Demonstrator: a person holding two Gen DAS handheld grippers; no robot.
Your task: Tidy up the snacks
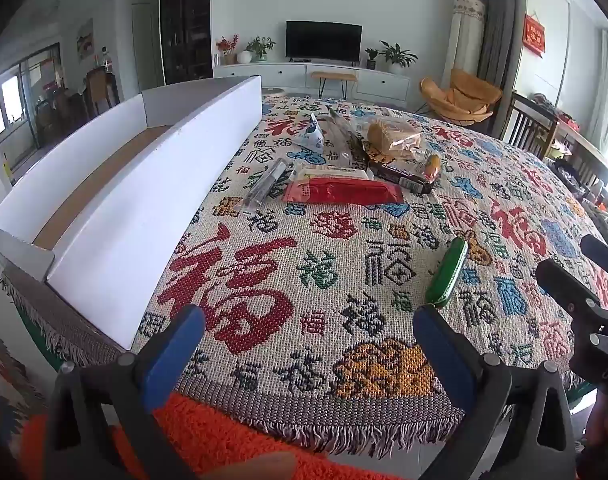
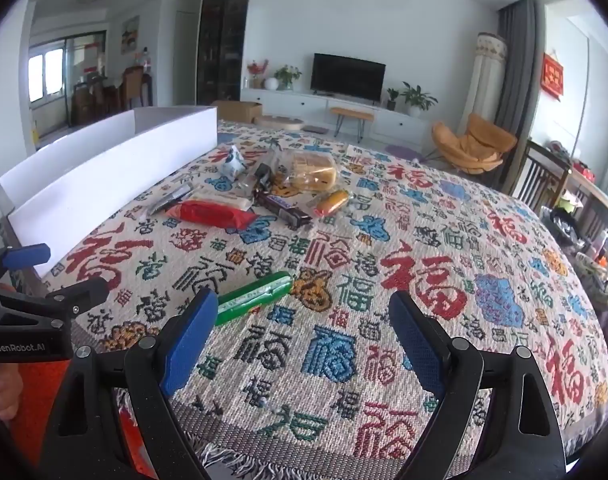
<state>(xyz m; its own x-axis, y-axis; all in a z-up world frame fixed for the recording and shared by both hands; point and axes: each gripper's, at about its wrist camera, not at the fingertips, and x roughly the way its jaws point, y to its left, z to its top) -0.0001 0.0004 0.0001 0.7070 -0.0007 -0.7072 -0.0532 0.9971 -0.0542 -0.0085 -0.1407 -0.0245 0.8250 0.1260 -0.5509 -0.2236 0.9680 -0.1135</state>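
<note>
Nothing sorted yet, by the look of it. The white box (image 1: 144, 184) along the left edge of the table shows only bare cardboard floor where I can see inside; its near end is hidden, so I can't rule out something there.

Both grippers are spread wide and carry nothing. The left gripper (image 1: 308, 344) hangs over the near edge of the patterned cloth (image 1: 344, 360), tilted down. The right gripper (image 2: 304, 332) sits beside it, its left pad just next to the green stick pack (image 2: 256, 298), not touching as far as I can tell.

Count of snacks on the cloth:
- 1 green stick pack, alone, near the grippers
- 1 red flat pack (image 2: 208, 214)
- 1 pale pack under and behind the red one
- 1 dark chocolate bar (image 2: 282, 206)
- 1 bagged bread (image 2: 312, 170)
- 1 small orange wrapped piece (image 2: 332, 202)
- 1 blue-white pouch (image 2: 232, 164)
- 1 silvery clear sleeve (image 2: 170, 198)
- maybe 1 more dark wrapper by the bread, unclear

So eight or nine, all still out. The far cluster is beside the box, the green one well apart.
</note>
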